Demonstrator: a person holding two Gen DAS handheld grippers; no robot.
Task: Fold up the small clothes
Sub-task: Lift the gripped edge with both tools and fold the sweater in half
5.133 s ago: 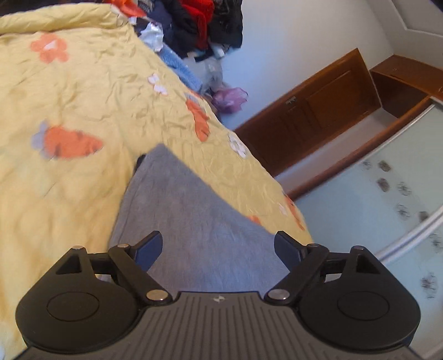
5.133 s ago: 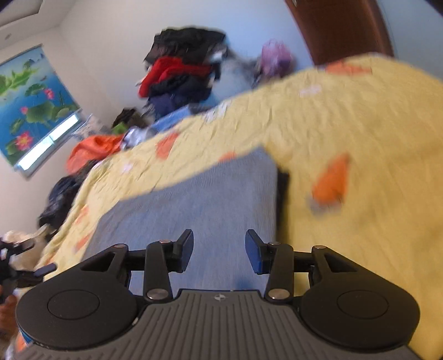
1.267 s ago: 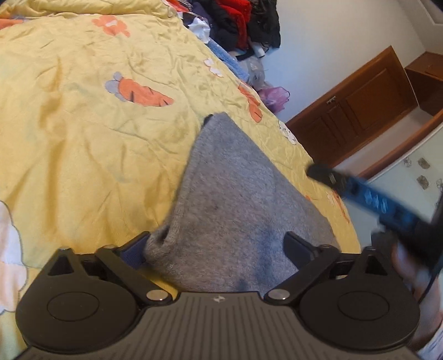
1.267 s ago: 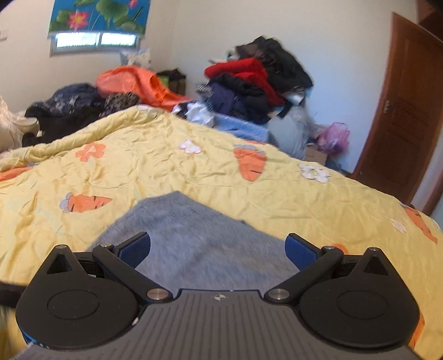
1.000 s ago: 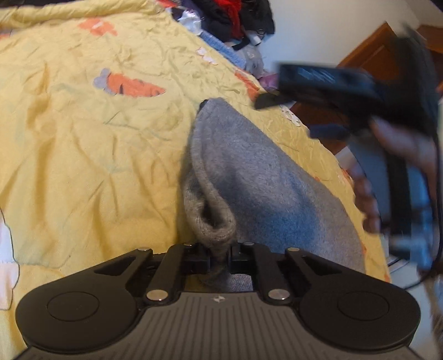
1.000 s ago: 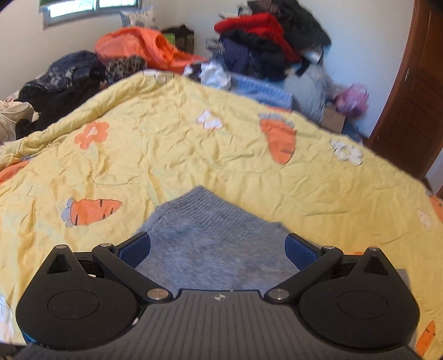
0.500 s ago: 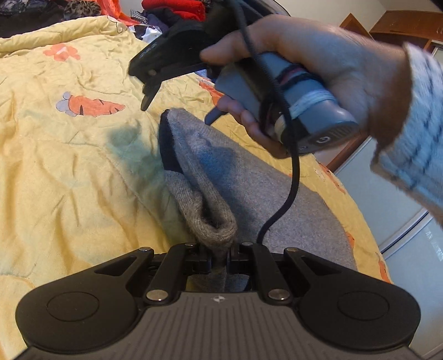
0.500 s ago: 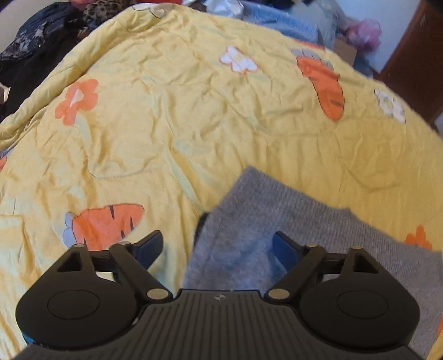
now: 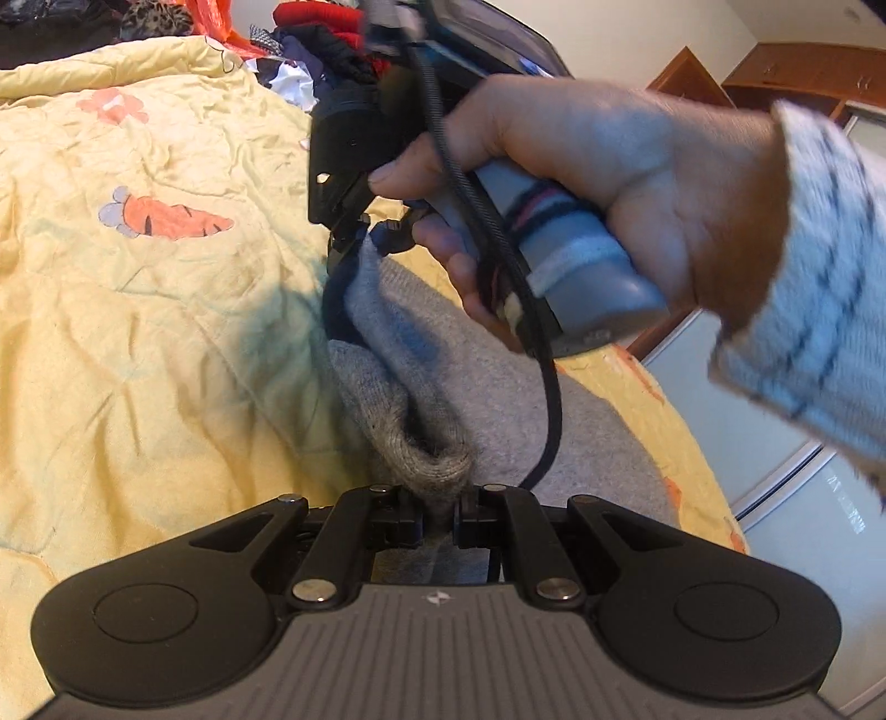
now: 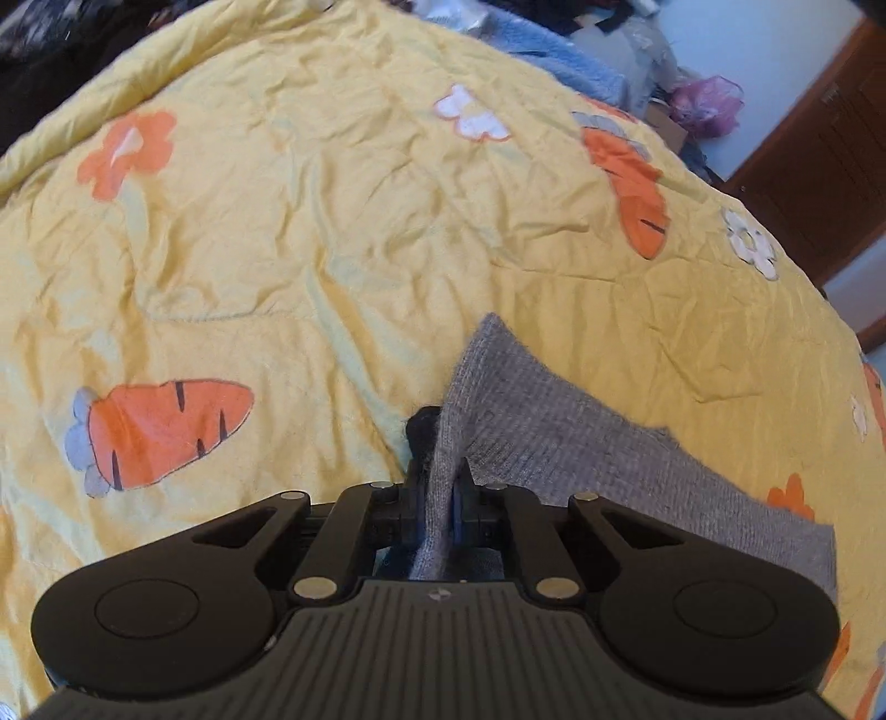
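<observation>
Both grippers pinched the grey knit garment (image 9: 398,354)
Its soft ribbed length ran away across the yellow quilt (image 9: 138,310); left gripper (image 9: 437,518) and right gripper (image 10: 437,512) each clamped a corner

Left gripper (image 9: 439,520) clamped on grey knit (image 9: 398,387); right gripper (image 10: 439,512) pinching its far corner, right hand (image 9: 598,183) gripping handle, striped sleeve (image 9: 819,277).

A home bedroom: a yellow carrot-print quilt (image 10: 310,232) covers the bed, clothes (image 9: 326,27) heaped behind it, a wooden door (image 10: 830,166) beyond.
</observation>
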